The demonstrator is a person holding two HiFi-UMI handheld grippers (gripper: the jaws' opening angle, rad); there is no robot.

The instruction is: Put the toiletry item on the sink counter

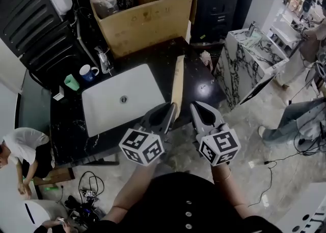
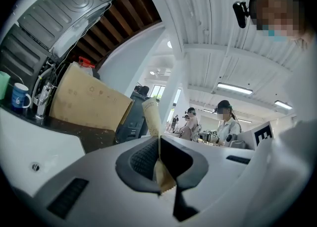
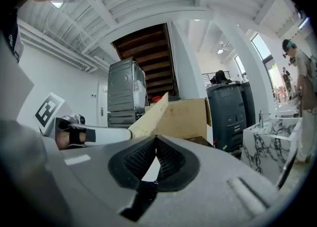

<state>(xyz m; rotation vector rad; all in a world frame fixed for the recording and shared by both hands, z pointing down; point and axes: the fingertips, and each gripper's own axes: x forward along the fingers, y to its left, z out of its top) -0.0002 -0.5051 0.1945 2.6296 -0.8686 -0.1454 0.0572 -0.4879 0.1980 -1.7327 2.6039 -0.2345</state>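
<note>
Biggest worry from here, I'd say, is the grip. The left gripper (image 1: 171,107) has the tube (image 1: 178,84) only by its flat crimped tail, so the whole long body sticks out past the jaws. If it gets swung or lowered fast it could pivot in the pads or slip out. It could then land in the white sink basin (image 1: 102,106) instead of on the black counter (image 1: 201,82), or go off the near edge onto the floor. The counter strip right of the basin looks pretty narrow too, so a sloppy release might leave it half hanging over the edge. There's also a blue mug (image 1: 89,72) and a cardboard box (image 1: 147,21) in the upper part of the frame, but those are well apart from the tube, so not much of a worry.

As for the fingers, in the left gripper view the jaws are pinched right down on that crimped tail, with the cream-coloured tube rising from them toward the upper middle of the frame. The tube is in the air, over the counter just right of the basin, not set down yet. The right gripper (image 1: 196,107) sits just beside it. Its jaws look closed together with nothing between them, though the pale sliver low in the gap makes me slightly unsure.
</note>
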